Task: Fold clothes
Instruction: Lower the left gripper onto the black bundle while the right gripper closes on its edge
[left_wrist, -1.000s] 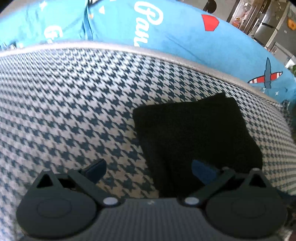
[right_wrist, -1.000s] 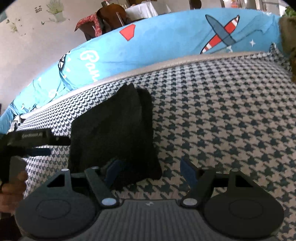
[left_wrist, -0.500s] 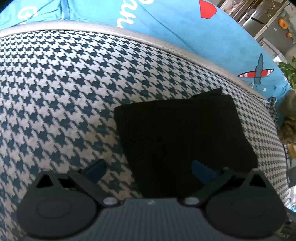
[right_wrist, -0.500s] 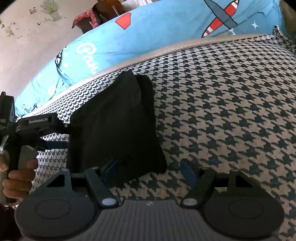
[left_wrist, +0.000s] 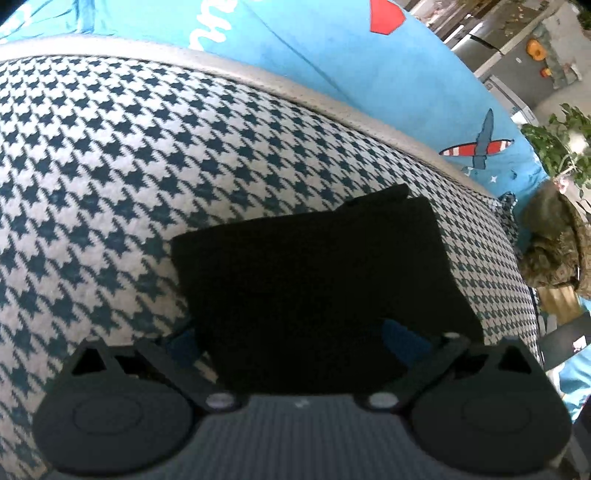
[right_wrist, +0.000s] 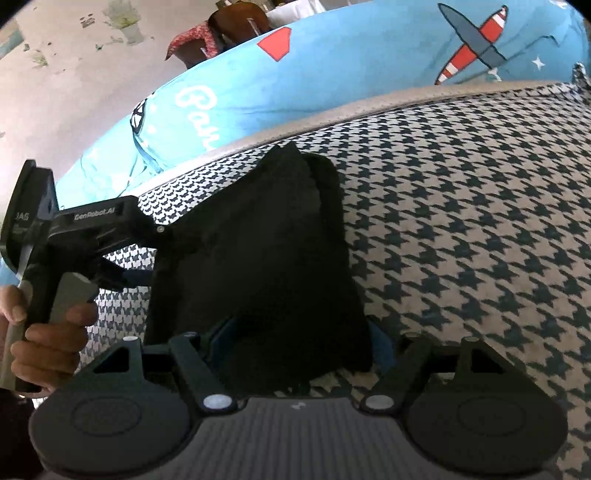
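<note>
Houndstooth fabric in navy and white covered a padded surface, likely a sofa or bed, backed by a bright blue cover printed with a red-striped plane. Through the left wrist view, a black garment lay on the houndstooth as a compact, squared bundle with a second layer peeking out at its far edge. The left gripper sat low at the bundle's near edge, its blue-padded fingers spread apart on either side of the cloth and pinching nothing. A potted plant stood at far right.

Through the right wrist view, the same black garment ran away from the camera, with its near end between the spread fingers of the right gripper, which also held nothing. At left, a hand gripped the handle of the left gripper, whose tips reached the garment's side.

Judging by this, the garment already lay folded small. Both grippers bracketing it would suit either one more fold or lifting the finished bundle away; either calls for both grippers to close on the layered edges together.
</note>
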